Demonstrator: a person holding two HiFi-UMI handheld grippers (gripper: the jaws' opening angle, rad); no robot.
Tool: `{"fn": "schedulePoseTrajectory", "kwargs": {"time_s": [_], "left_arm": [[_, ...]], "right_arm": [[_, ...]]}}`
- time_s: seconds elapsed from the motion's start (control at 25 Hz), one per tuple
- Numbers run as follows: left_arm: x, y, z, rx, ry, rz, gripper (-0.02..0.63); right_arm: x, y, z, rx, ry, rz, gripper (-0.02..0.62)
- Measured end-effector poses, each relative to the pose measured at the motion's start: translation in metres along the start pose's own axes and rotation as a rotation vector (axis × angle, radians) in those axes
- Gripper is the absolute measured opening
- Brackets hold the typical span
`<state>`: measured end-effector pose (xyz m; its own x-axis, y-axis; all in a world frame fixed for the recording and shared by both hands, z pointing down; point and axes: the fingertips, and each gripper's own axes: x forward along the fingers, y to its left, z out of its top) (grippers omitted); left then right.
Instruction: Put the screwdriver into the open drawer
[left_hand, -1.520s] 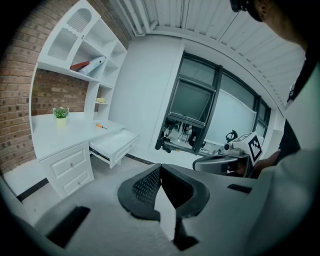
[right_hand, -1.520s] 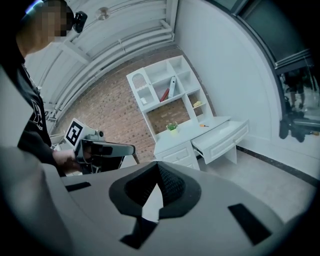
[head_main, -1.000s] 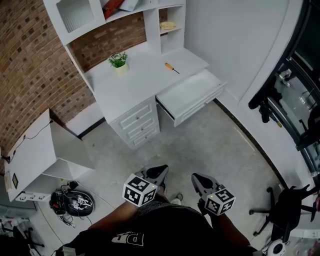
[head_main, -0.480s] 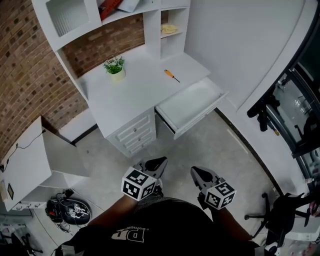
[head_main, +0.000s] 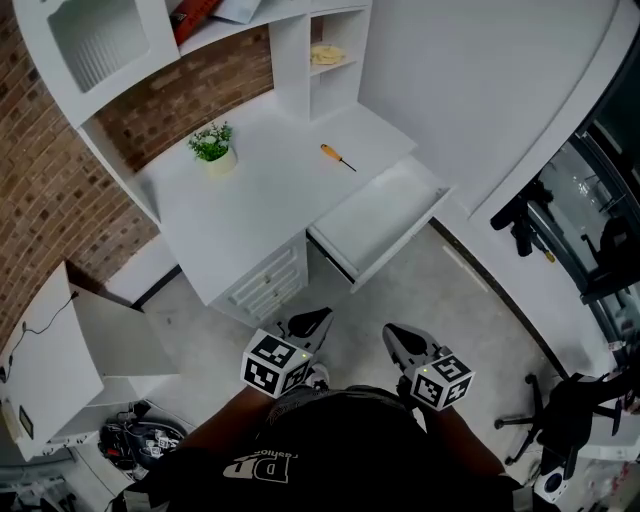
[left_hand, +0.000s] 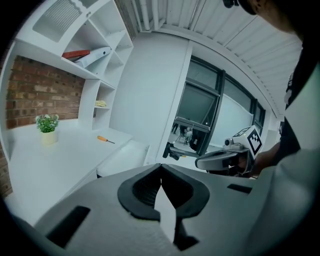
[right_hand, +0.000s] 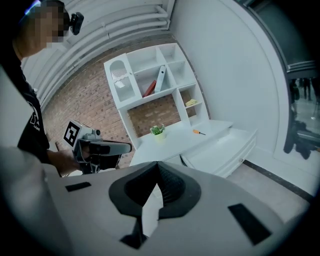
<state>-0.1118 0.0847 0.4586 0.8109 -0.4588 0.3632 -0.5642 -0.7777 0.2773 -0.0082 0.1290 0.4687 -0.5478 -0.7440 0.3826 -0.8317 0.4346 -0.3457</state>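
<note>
Orange-handled screwdriver on desk; both grippers closed and empty

White desk set against a brick wall. The screwdriver lies flat on the desk top near its back right corner, just beyond the drawer, which stands pulled out below the top's edge. A plant stands on the desk, well left of the screwdriver. The left gripper and right gripper are side by side over the floor, well short of the desk. Each has its jaws pressed together with nothing between them.

Orange screwdriver, white desk, perhaps yellowish pot.
</note>
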Motion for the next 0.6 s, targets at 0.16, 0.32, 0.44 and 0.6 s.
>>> {"fn": "schedulePoseTrajectory", "kwargs": {"time_s": [0.16,0.32,0.44,0.6], "left_arm": [[0.006,0.021,0.003,-0.008,0.009,-0.014,0.018],[0.008,0.028,0.004,-0.008,0.017,-0.036,0.018],[0.011,0.038,0.0,-0.018,0.032,-0.037,0.018],[0.018,0.046,0.001,-0.027,0.039,-0.037,0.018]], "right_arm": [[0.015,-0.002,0.001,0.018,0.014,-0.019,0.005],[0.023,-0.009,0.01,0.018,0.016,-0.043,0.005],[0.03,-0.014,0.015,0.026,0.019,-0.051,0.005],[0.037,-0.019,0.02,0.03,0.027,-0.05,0.005]]}}
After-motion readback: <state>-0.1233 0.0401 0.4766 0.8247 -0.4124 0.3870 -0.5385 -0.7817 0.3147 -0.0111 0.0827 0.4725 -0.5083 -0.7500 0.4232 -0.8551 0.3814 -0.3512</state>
